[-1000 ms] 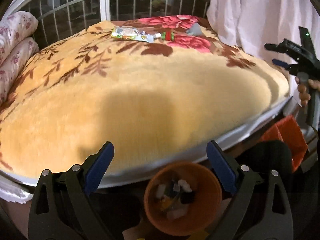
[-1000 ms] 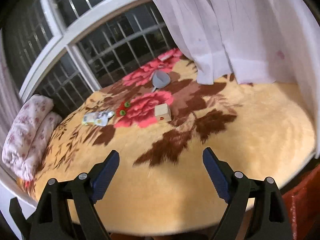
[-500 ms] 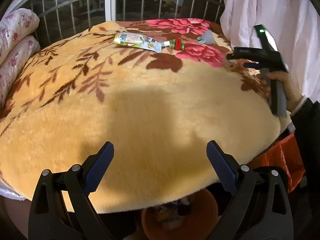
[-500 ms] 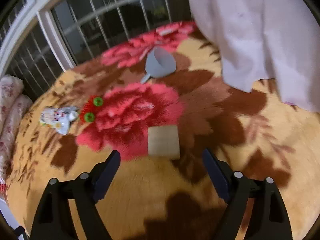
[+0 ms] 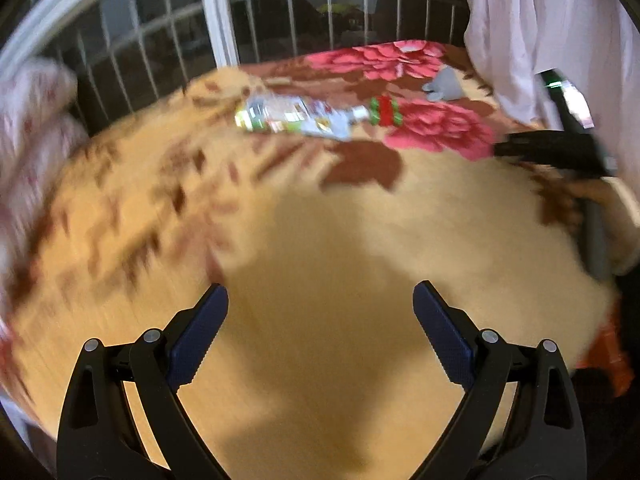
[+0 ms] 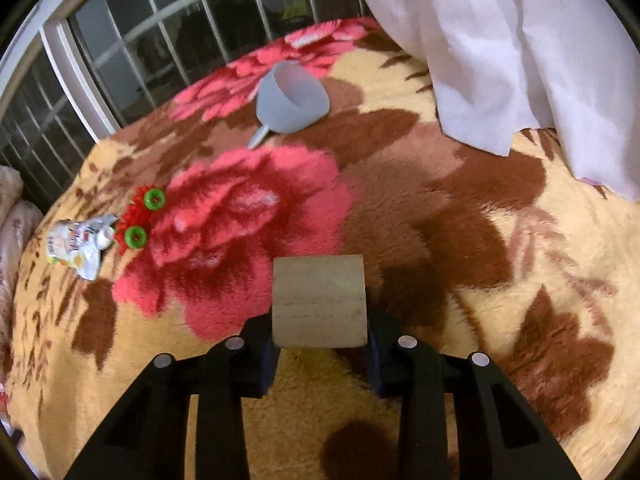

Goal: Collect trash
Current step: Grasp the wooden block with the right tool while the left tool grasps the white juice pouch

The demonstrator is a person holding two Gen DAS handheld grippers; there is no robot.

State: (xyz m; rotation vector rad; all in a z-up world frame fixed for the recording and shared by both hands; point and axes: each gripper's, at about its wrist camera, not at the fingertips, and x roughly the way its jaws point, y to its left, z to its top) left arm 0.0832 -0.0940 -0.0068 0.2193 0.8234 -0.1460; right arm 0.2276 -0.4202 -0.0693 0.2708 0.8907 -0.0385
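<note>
A pale wooden block (image 6: 320,300) lies on the flowered blanket (image 6: 500,320). My right gripper (image 6: 320,344) is closing on it, and its pads meet the block's two sides. In the left wrist view that gripper (image 5: 552,152) shows at the right edge, held by a hand. My left gripper (image 5: 320,332) hangs open over bare yellow blanket (image 5: 320,240) with nothing between its fingers. A crumpled foil pouch (image 5: 296,120) (image 6: 76,246) lies farther back, beside a red and green toy (image 5: 384,111) (image 6: 138,216).
A grey funnel-like cup (image 6: 292,104) (image 5: 444,88) lies on its side near the barred window (image 6: 160,40). A white curtain (image 6: 520,60) hangs at the right. Flowered pillows (image 5: 32,128) lie at the left. An orange bag (image 5: 612,352) sits past the bed's right edge.
My right gripper came down to the wooden block and its jaws drew in around it. My left gripper moved forward over the bed, and the orange bin below dropped out of view.
</note>
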